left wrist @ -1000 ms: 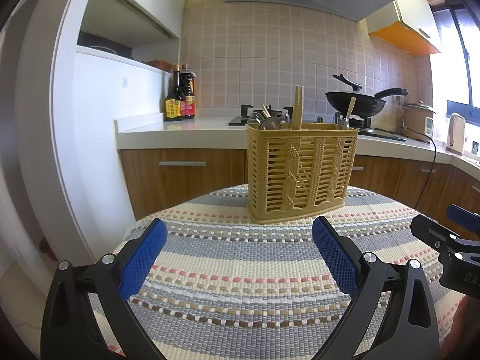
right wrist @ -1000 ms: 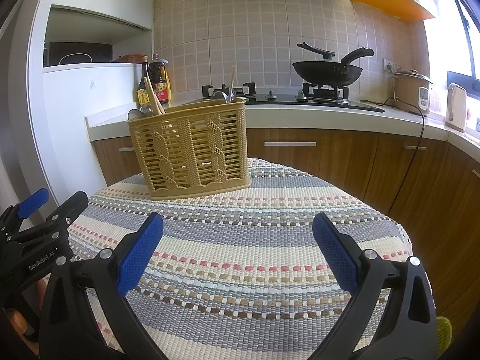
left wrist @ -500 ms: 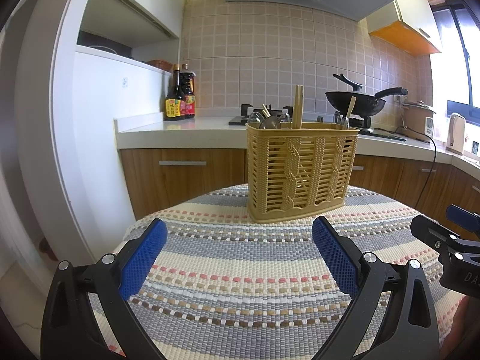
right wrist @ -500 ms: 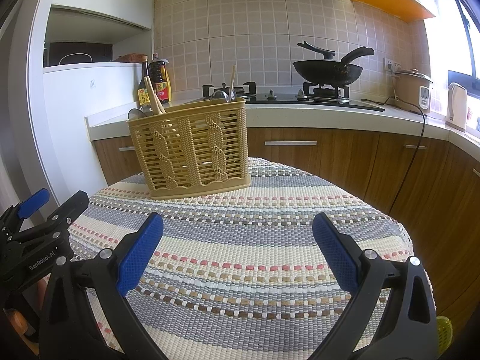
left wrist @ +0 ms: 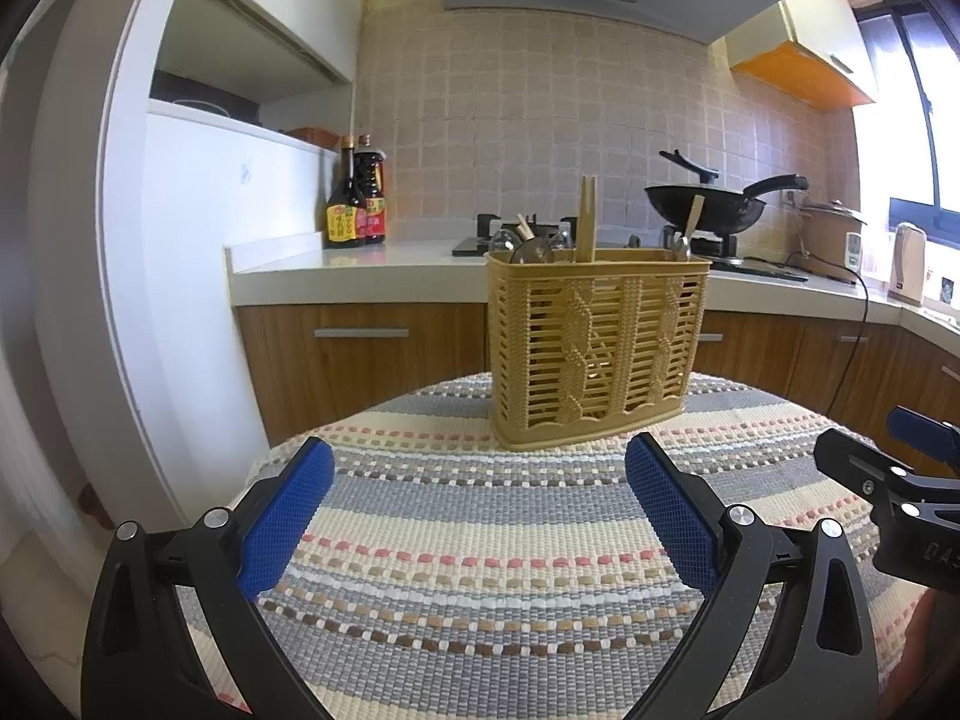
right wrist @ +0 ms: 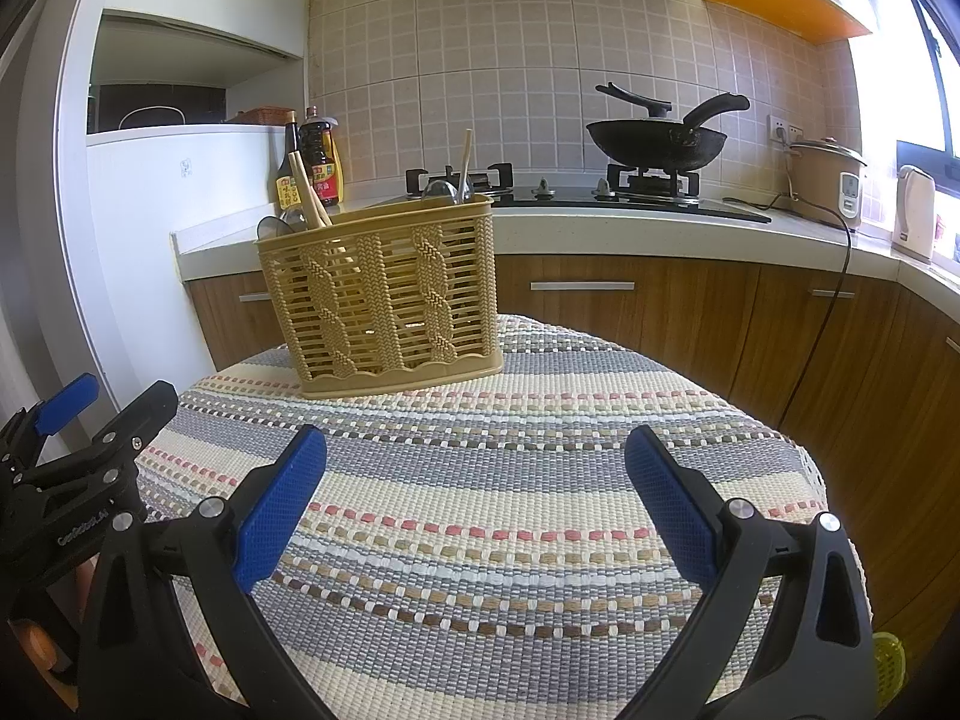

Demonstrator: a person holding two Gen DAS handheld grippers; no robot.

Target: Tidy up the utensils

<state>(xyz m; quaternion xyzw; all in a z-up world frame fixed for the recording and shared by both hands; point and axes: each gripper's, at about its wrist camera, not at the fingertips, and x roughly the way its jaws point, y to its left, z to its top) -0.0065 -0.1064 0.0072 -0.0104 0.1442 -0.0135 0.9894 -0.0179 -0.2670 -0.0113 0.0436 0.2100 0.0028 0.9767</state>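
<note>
A tan woven plastic utensil basket [left wrist: 594,354] stands upright at the far side of a round table with a striped woven cloth [left wrist: 480,546]; it also shows in the right wrist view [right wrist: 384,300]. Wooden chopsticks [left wrist: 587,219] and metal spoons [left wrist: 534,251] stick out of its top. My left gripper [left wrist: 477,516] is open and empty, low over the cloth in front of the basket. My right gripper [right wrist: 477,510] is open and empty, to the right of the left one. The left gripper shows at the left edge of the right wrist view [right wrist: 84,456].
A kitchen counter [right wrist: 630,228] with wooden cabinets runs behind the table. On it stand sauce bottles [left wrist: 357,204], a gas hob with a black wok [right wrist: 657,141], a rice cooker [right wrist: 828,180] and a kettle [right wrist: 915,210]. A white cabinet [left wrist: 180,240] stands at the left.
</note>
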